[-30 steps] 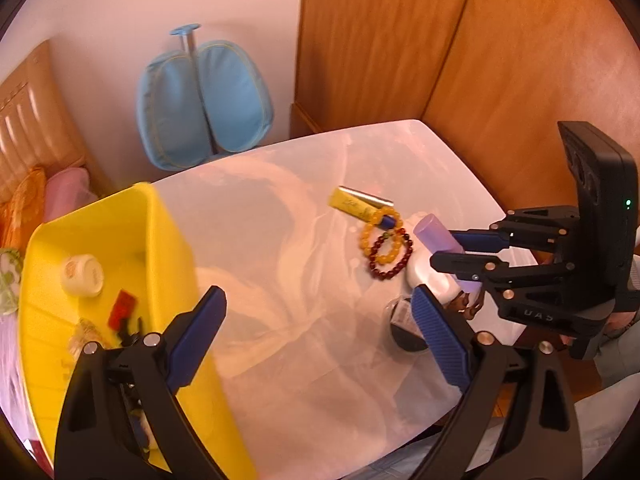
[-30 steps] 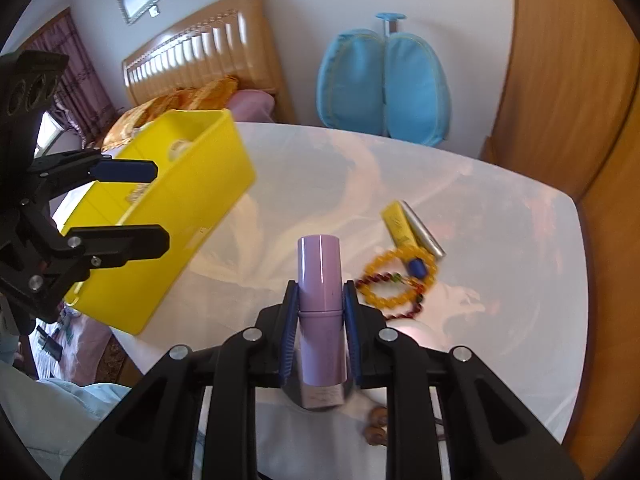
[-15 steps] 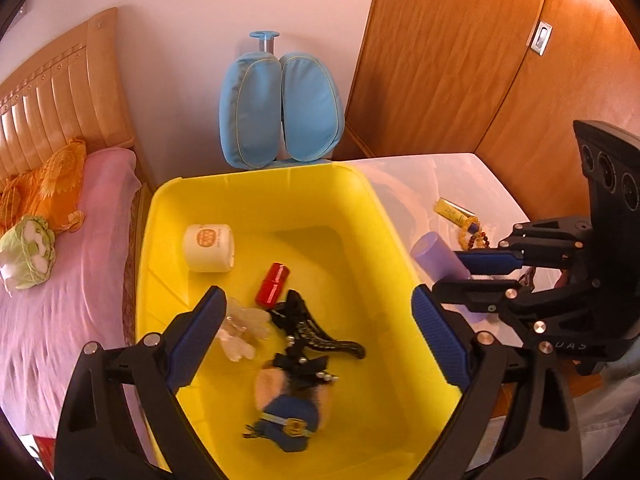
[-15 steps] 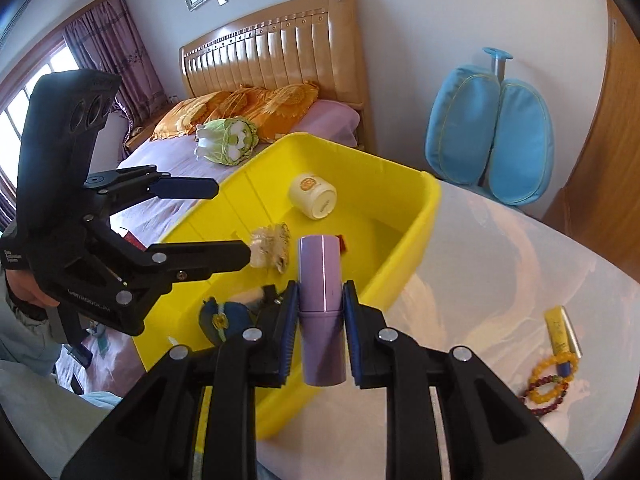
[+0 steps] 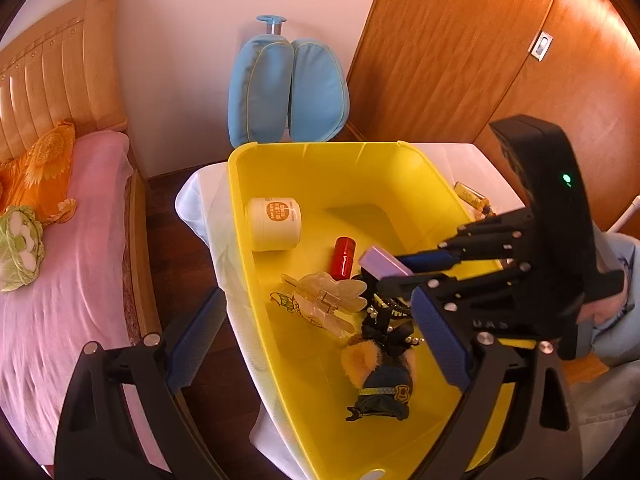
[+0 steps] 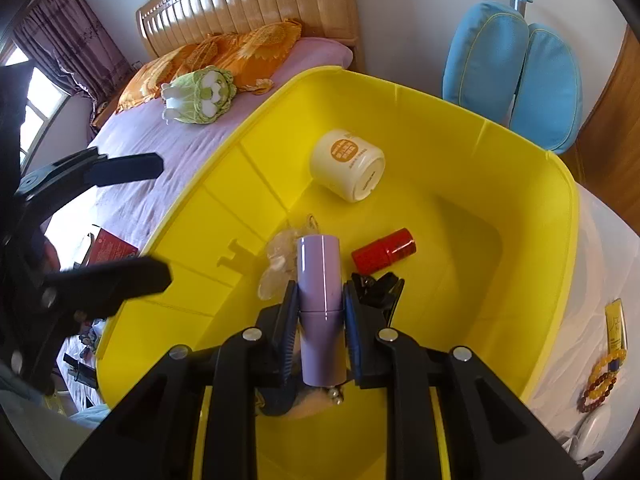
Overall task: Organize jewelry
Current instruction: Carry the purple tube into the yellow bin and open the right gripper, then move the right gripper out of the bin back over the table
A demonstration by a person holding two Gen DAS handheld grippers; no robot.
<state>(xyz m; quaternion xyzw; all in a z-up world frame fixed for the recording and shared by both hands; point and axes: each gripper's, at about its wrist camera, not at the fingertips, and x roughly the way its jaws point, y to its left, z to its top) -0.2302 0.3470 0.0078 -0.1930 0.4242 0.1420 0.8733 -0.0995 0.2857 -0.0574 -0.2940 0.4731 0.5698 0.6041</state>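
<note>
My right gripper [image 6: 320, 304] is shut on a lilac tube [image 6: 319, 264] and hangs tilted down over the inside of the yellow bin [image 6: 440, 100]. The same right gripper [image 5: 404, 268] shows in the left wrist view with the lilac tube [image 5: 382, 264] at its tip. My left gripper [image 5: 316, 340] is open and empty; it straddles the yellow bin's [image 5: 320, 148] left wall. A cream jar [image 6: 348, 164], a red bottle [image 6: 384, 256], a clear hair clip [image 5: 324, 296], a black clip [image 6: 380, 292] and a plush charm [image 5: 380, 376] lie in the bin. Bead bracelets [image 6: 600, 380] and a yellow tube [image 6: 616, 328] lie on the white table.
A bed [image 5: 60, 280] with pink sheet, orange pillow and green plush [image 6: 200, 96] stands left of the bin. A blue padded chair back [image 5: 288, 92] sits behind the bin. Wooden wardrobe doors [image 5: 460, 60] fill the right. The white table's edge [image 5: 196, 200] lies close to the bin's left wall.
Both grippers have swung left from above the table's bracelets to over the yellow bin and dipped slightly. The right one has kept the lilac tube; the left has stayed open.
</note>
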